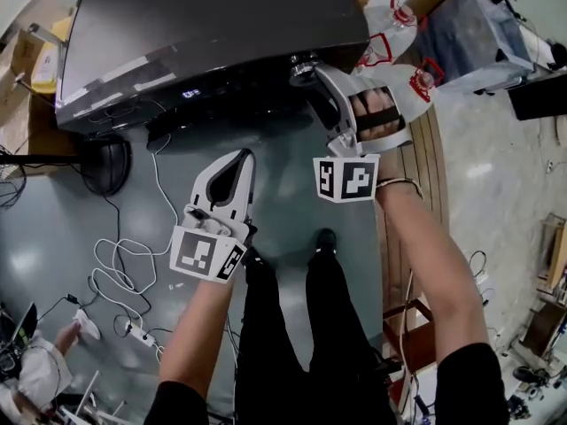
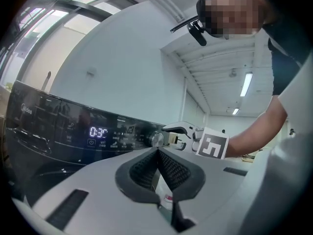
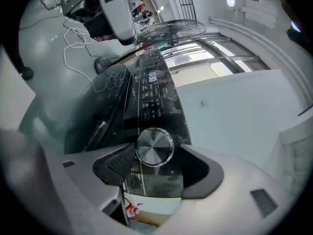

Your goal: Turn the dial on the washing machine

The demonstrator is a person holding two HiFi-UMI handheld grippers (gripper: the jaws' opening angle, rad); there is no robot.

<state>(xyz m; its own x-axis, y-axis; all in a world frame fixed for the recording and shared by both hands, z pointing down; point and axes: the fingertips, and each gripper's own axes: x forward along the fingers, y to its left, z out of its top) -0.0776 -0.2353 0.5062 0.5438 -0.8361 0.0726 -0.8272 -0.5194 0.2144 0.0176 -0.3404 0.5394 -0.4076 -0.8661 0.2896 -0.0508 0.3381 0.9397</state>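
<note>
Right tongs (image 3: pixel 156 160): spread wide, straddling dial (image 3: pixel 154 147), not clamped on it. Left tongs (image 2: pixel 158 153): closed, empty.

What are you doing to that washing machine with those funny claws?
A person stands in front of the washing machine with a gripper in each hand. The right gripper is up at the round silver dial. Its jaws are open, with the dial between them but not squeezed. The left gripper is shut on nothing and is held back from the panel. The machine's display is lit up.
</note>
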